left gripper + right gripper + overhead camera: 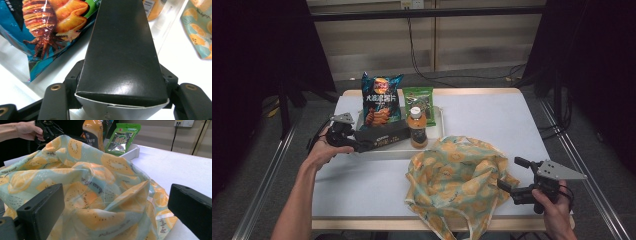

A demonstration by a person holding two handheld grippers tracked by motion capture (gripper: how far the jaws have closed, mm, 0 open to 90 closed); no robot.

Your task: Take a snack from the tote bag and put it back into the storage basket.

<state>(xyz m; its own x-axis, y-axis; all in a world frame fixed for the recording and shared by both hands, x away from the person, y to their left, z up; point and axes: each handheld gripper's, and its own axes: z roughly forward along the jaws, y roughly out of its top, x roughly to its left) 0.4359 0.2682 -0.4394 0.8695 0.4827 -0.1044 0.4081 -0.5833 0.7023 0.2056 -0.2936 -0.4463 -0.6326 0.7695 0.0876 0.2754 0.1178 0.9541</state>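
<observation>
Left gripper (pixel 357 146): we have its jaws clamped on one end of the black box (pixel 121 57), which lies along the front of the white tray (pixel 438 131). We note a blue chip bag (pixel 381 99), a green snack packet (pixel 418 103) and an orange drink bottle (pixel 417 128) standing in the same tray. Right gripper (pixel 512 175): we hold it with jaws spread wide and nothing between them, just beside the right edge of the crumpled orange-print fabric bag (pixel 455 178) on the white table (pixel 492 117).
</observation>
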